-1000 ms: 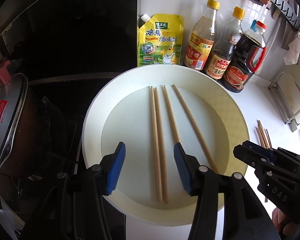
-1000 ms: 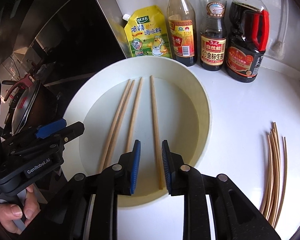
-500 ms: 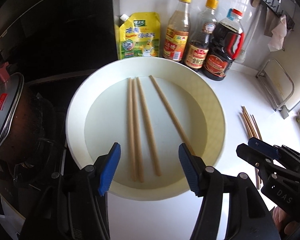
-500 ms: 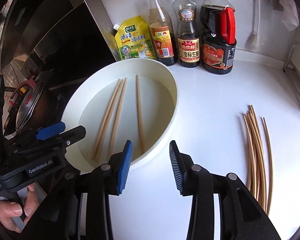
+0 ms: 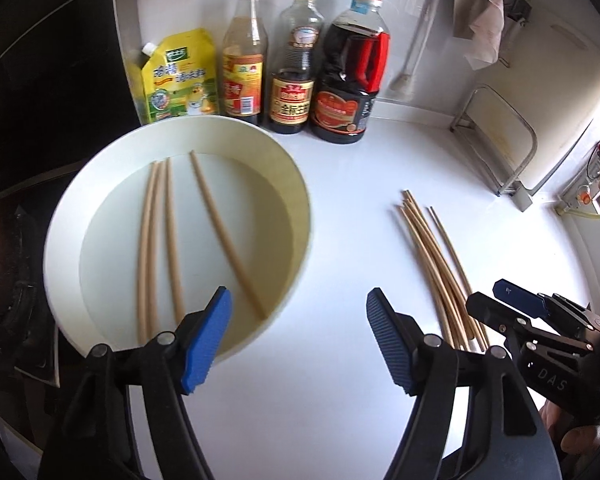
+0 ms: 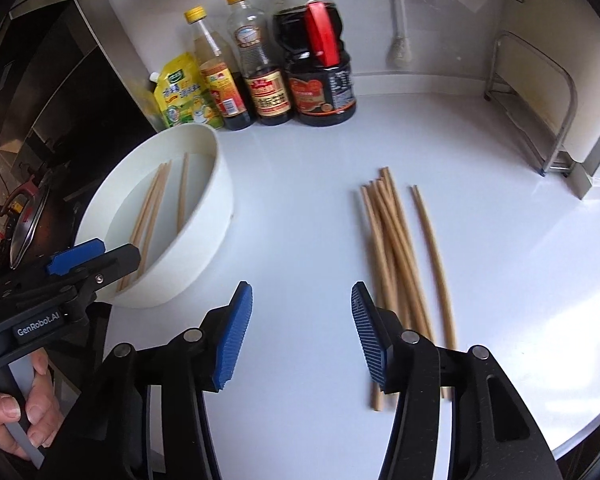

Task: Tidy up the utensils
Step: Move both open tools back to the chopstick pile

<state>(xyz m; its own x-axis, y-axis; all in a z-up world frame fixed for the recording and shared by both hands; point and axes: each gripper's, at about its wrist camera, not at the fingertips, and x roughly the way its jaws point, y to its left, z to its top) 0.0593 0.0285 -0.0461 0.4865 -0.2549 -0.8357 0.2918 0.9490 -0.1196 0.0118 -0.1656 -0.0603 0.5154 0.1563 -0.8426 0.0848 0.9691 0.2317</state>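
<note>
- The left gripper (image 5: 298,340) hangs over the white counter (image 5: 340,400) between the bowl (image 5: 300,208) and the loose pile; its jaws are opening and nothing lies between them.
- The right gripper (image 6: 302,336) is likewise empty, jaws opening, with its right pad just beside the near ends of the loose chopsticks (image 6: 396,240).
- Four chopsticks in the bowl (image 5: 168,240) lie flat on its floor, three close together and one slanted apart from them.
- The loose chopsticks sit in a fanned bundle on the counter, well apart from the bowl, with one stick (image 6: 434,248) lying by itself to the right of the rest.
- The step in hand looks like going for the next sticks from the pile, so roughly a third of the job seems done.
- To do it well, the right gripper should come down across a stick, not along it, with the pads closing on its sides near the middle so that it does not tip once lifted.
- The lone stick is probably the easiest to take cleanly; the bundle is crossed at its far end, and pinching into it could drag neighbours along.
- The sticks are thin and round on a smooth, glossy top, so they may roll away from a pad that touches first.
- The counter is bare white and well lit.
- Along the back wall stand a yellow pouch (image 5: 178,76) and three sauce bottles (image 5: 292,60), just behind the bowl.
- A dark stove (image 5: 40,120) lies to the left, and a metal rack (image 6: 536,112) stands at the right.
</note>
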